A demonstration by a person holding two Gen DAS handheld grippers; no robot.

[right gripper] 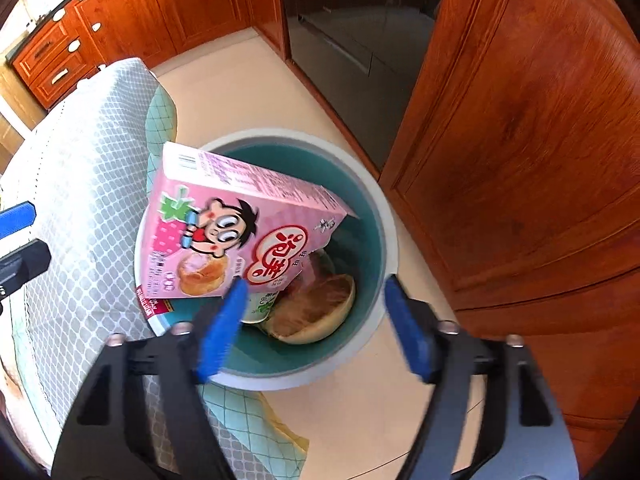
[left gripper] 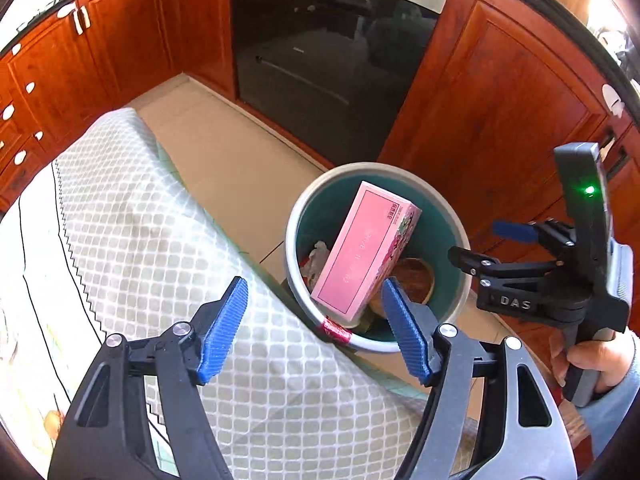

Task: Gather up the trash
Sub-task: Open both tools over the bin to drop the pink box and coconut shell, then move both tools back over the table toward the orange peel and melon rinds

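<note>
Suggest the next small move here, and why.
Probably pull the right gripper back from the trash bin: both grippers are open and empty, and the pink snack box already leans inside the bin, one corner over the rim, so release looks done.

Left gripper [left gripper: 316, 326]: black frame, silver screws, ribbed blue pads. Right gripper [right gripper: 314, 326]: same build; side marked "DAS", green LED lit. Right hand [left gripper: 592, 364]: bare skin, grey-blue sleeve.
</note>
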